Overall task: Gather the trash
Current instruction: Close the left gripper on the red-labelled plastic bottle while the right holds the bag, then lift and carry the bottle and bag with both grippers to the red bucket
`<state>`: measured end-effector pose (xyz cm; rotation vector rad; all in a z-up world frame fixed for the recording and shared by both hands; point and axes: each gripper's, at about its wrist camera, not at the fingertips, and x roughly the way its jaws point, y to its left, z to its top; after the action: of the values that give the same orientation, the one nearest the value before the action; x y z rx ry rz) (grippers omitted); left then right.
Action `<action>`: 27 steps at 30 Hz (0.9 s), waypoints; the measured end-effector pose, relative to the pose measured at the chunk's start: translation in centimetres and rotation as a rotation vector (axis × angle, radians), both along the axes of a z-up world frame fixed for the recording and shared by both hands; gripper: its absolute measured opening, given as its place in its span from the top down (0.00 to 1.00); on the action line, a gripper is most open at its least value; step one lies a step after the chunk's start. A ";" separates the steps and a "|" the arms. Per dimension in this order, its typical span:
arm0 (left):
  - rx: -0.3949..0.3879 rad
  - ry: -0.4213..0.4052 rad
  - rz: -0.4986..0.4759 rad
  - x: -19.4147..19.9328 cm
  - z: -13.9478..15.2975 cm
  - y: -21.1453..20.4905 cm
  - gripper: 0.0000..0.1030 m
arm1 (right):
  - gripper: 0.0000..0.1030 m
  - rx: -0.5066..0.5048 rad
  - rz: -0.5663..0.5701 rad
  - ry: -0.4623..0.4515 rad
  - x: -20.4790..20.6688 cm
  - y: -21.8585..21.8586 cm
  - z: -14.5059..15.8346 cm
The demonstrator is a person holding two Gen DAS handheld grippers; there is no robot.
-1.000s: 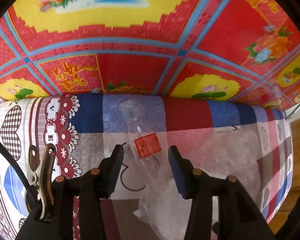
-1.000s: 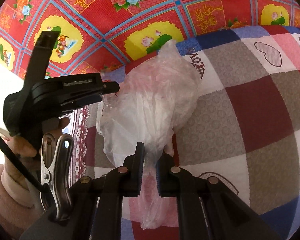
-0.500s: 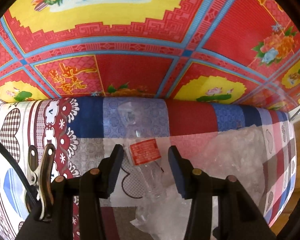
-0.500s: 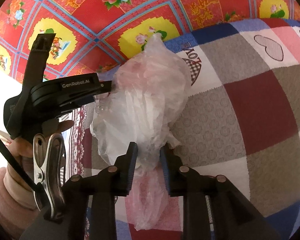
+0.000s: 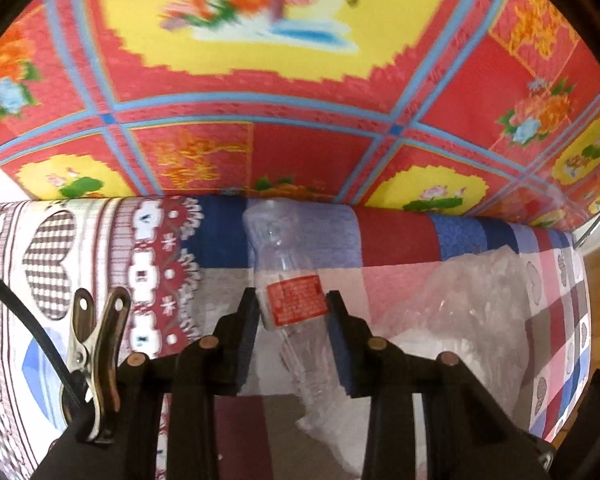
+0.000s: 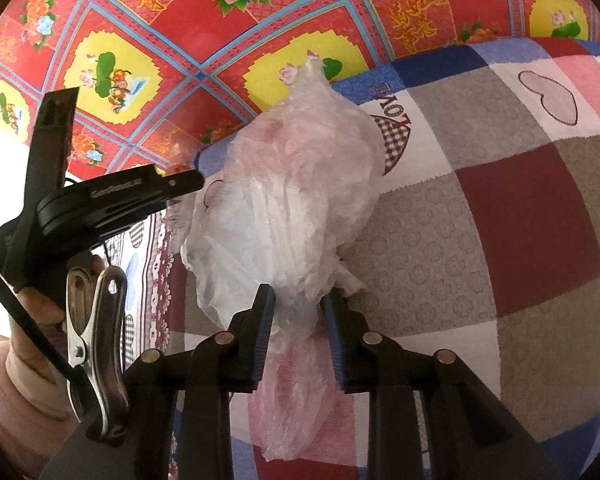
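Left hand-held gripper point(image 5: 292, 324): jaws closing around the plastic bottle point(image 5: 286, 280), label band between the pads, a sliver of gap visible on the right side, so not yet pressing. The bottle lies on the patchwork cloth point(image 5: 396, 236), its far end toward the red floral sheet point(image 5: 300, 152).

Right hand-held gripper point(image 6: 300, 320): narrow and closing, pads pinching the gathered neck of the plastic bag point(image 6: 292, 200), which bulges away toward the far left.

Handling, as judged: bottle empty, clear, very light, thin-walled (it will crush and may squirt out if squeezed hard); the label band is the better hold. Bag limp, slippery, weightless; take it only where bunched.

Count: one bottle, one bag, two grippers, one metal clip point(image 5: 96, 352) on each gripper's left.
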<state>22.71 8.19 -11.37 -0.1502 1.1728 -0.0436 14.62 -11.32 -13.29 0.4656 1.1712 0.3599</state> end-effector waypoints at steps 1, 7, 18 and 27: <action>-0.001 -0.002 0.006 -0.3 0.2 0.3 0.66 | 0.84 -0.004 0.006 -0.015 -0.1 0.1 0.2; -0.015 -0.013 0.029 -2.8 1.4 1.8 0.66 | 0.91 -0.002 0.026 -0.073 -0.7 0.6 1.3; -0.038 -0.053 0.079 -7.8 4.1 5.9 0.66 | 0.94 0.006 0.083 -0.165 -2.1 3.4 4.4; -0.050 -0.085 0.092 -11.8 5.8 9.2 0.66 | 0.95 -0.026 0.141 -0.227 -4.4 8.2 6.9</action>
<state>10.89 17.43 -5.59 -0.2438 1.0789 0.0020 10.25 -3.13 -6.40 0.3108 0.9885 0.5052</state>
